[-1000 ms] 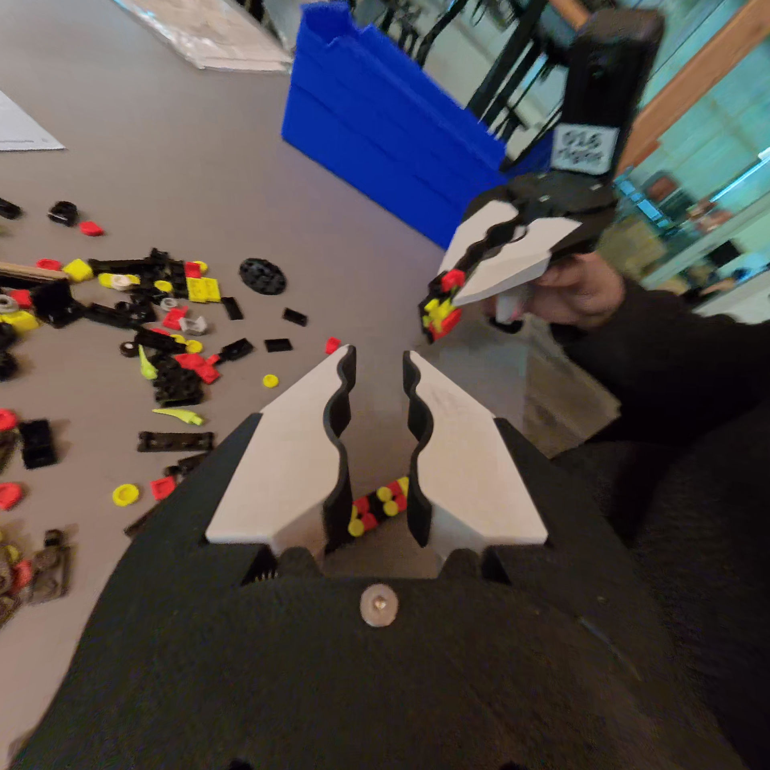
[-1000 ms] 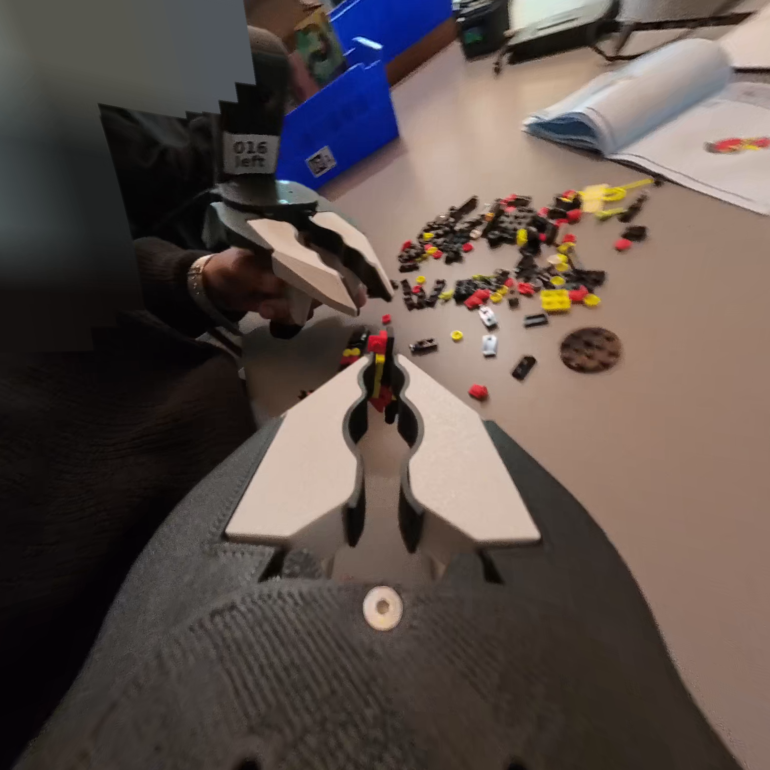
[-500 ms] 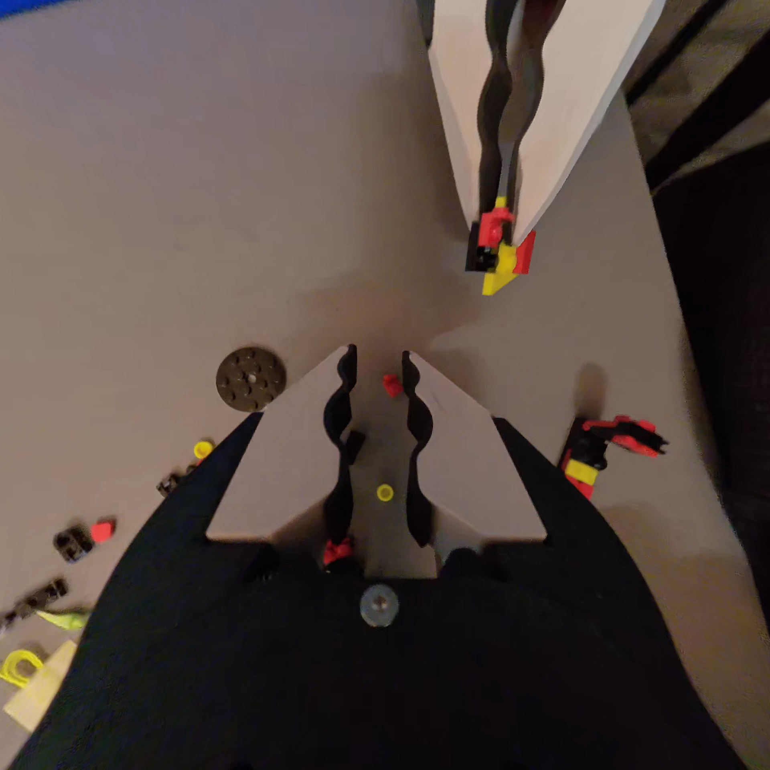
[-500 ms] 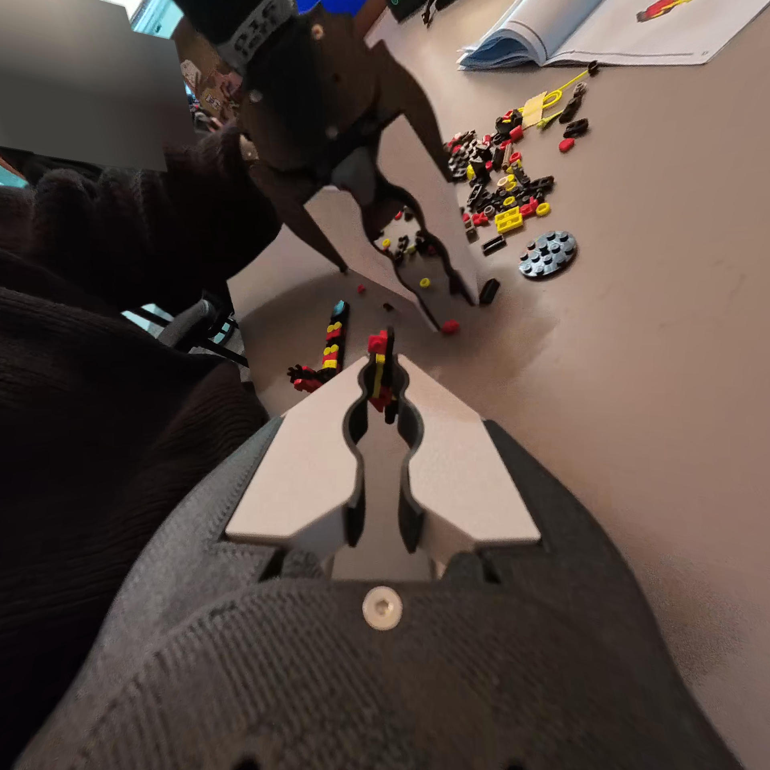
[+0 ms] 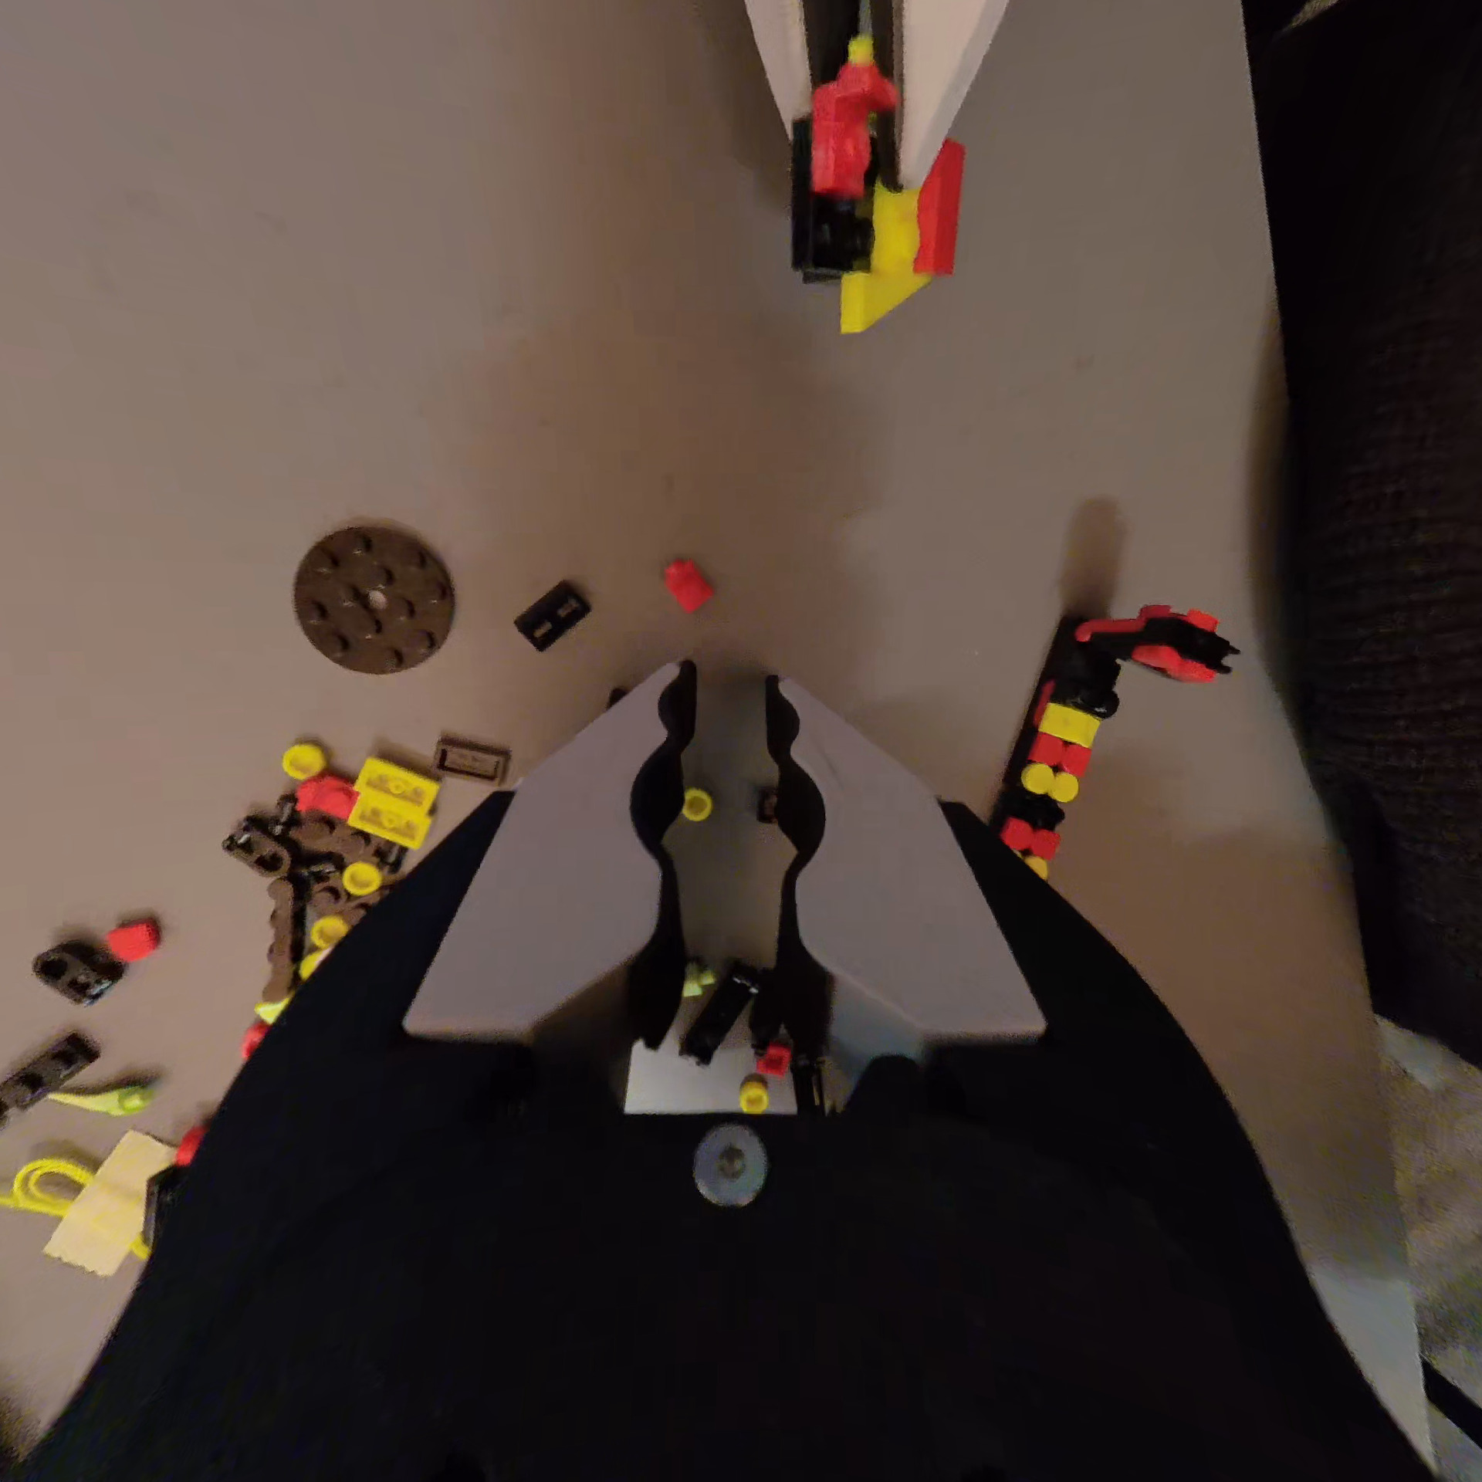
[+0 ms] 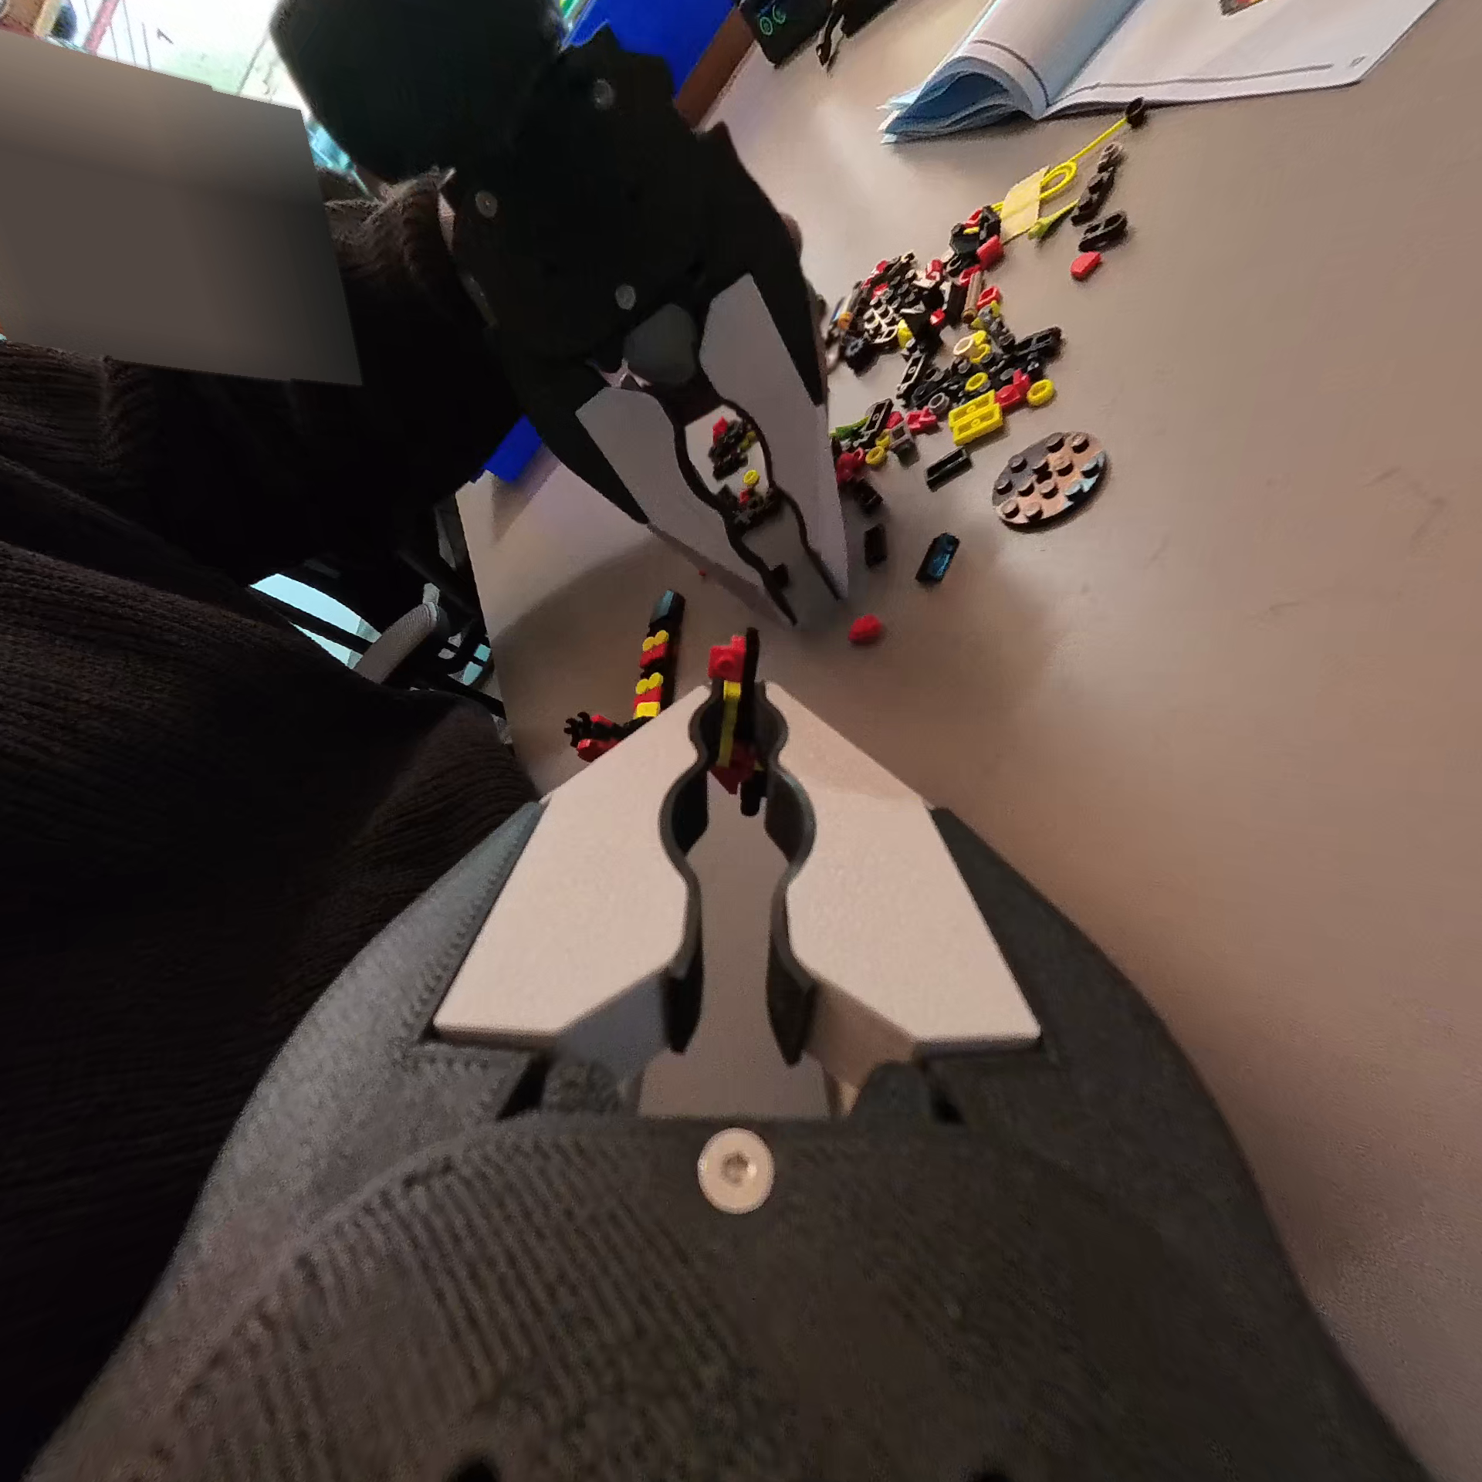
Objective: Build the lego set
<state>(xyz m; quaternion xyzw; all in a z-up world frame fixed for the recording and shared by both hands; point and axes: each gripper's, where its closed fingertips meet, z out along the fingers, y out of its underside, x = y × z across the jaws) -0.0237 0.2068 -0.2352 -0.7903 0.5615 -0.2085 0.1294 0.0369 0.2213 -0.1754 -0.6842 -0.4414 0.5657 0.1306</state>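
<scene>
My left gripper [image 5: 728, 672] is open and empty, pointing down at the table just short of a small red brick [image 5: 688, 585]. It also shows in the right wrist view [image 6: 810, 605], tips near the table, with the red brick [image 6: 864, 629] beside them. My right gripper [image 6: 736, 696] is shut on a small red, yellow and black lego assembly [image 6: 734, 722]. That assembly [image 5: 874, 208] hangs at the top of the left wrist view. A long black strip with red and yellow pieces [image 5: 1058, 746] lies by the table edge [image 6: 653, 662].
A round dark plate [image 5: 373, 599] and a small black tile [image 5: 552, 614] lie left of the red brick. A pile of loose black, red and yellow pieces [image 6: 946, 353] spreads beyond. An open instruction booklet [image 6: 1123, 64] lies at the far side. A person's dark sleeve [image 6: 200, 722] is left. The grippers' ends are close to 9 cm from one another.
My left gripper has swung from level to pointing down at the table and pulled back from the red brick, which now lies past its tips. The right gripper still holds the assembly.
</scene>
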